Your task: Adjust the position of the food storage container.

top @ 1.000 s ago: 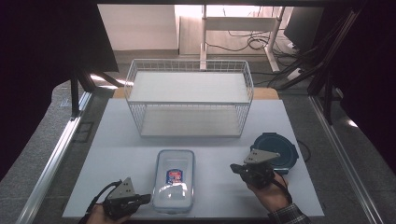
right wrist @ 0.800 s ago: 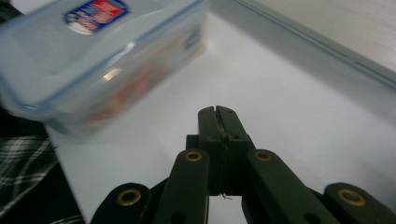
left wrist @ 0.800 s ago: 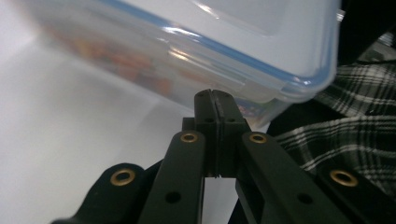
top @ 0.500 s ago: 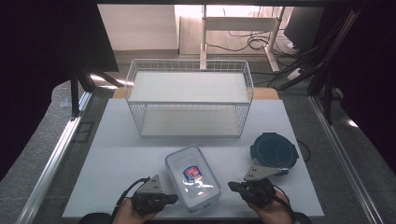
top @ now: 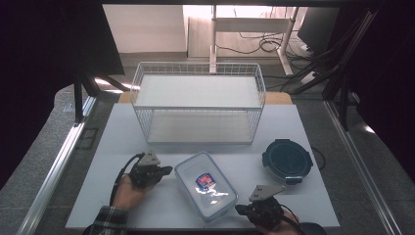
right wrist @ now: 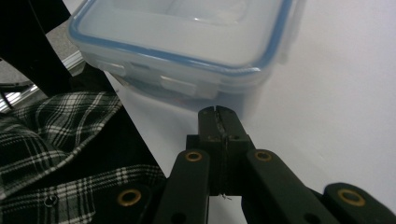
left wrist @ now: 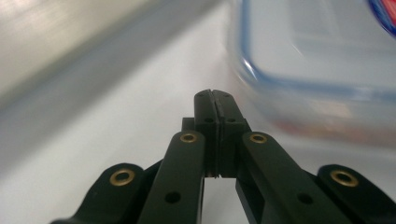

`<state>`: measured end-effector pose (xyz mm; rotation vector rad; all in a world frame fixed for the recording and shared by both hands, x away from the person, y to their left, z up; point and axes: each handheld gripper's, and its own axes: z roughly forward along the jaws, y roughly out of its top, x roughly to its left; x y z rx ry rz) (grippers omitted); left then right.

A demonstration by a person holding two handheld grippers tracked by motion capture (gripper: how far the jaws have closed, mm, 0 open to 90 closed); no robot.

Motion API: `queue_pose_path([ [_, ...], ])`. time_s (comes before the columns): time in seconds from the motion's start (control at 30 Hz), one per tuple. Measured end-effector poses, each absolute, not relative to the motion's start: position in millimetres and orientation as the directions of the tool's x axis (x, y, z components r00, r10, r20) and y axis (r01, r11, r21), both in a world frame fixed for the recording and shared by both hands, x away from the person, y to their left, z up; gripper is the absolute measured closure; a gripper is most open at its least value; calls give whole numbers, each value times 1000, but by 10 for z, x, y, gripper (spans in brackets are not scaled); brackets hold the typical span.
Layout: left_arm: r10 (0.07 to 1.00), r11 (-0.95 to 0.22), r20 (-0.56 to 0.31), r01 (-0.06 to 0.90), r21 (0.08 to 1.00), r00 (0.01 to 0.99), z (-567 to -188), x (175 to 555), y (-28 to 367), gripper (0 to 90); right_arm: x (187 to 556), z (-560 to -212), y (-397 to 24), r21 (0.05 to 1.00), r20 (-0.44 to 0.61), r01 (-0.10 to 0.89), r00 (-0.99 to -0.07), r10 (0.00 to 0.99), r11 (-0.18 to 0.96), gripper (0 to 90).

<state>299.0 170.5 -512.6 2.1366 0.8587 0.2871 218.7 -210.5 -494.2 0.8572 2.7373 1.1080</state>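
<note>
A clear rectangular container (top: 205, 185) with a blue-sealed lid and a red-and-blue label lies slanted on the white table (top: 122, 147). My left gripper (top: 170, 170) is shut and empty, its tip right at the container's far left corner. In the left gripper view the shut jaws (left wrist: 215, 94) point past the blurred container (left wrist: 317, 70). My right gripper (top: 239, 209) is shut and empty, its tip at the container's near right corner. The right gripper view has its shut jaws (right wrist: 218, 111) just short of the container's wall (right wrist: 187, 46). Contact cannot be told at either tip.
A white wire basket (top: 198, 100) with two levels stands at the back of the table. A dark round lidded container (top: 287, 160) sits at the right. A plaid sleeve (right wrist: 60, 140) lies at the left of the right gripper view. The table's front edge is close to both hands.
The left gripper has moved from the front left corner up to the container's far left corner. The right gripper dropped back from the round container to the front. The container has turned to a slant.
</note>
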Motion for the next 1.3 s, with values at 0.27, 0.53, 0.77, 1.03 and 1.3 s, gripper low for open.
queue_pose_path([
  [0.27, 624, -459, -116, 482, 747, 773, -5182, 3153, 1621, 900, 2251, -4947, -2031, 647, 139, 471, -846, 515, 600, 890],
  [0.53, 636, -485, -123, 519, 704, 761, -5208, 3014, 1660, 900, 2474, -4939, -2013, 632, 80, 481, -820, 566, 608, 890],
  [0.77, 691, -458, -122, 563, 688, 712, -5174, 2849, 1726, 900, 2796, -4951, -1962, 628, 68, 494, -804, 590, 601, 890],
  [1.03, 713, -409, -170, 599, 688, 681, -5170, 2669, 1768, 900, 3037, -4942, -1913, 638, 46, 487, -798, 601, 597, 891],
  [1.3, 736, -369, -196, 627, 686, 648, -5151, 2497, 1777, 900, 3325, -4972, -1773, 632, 17, 465, -808, 589, 620, 891],
])
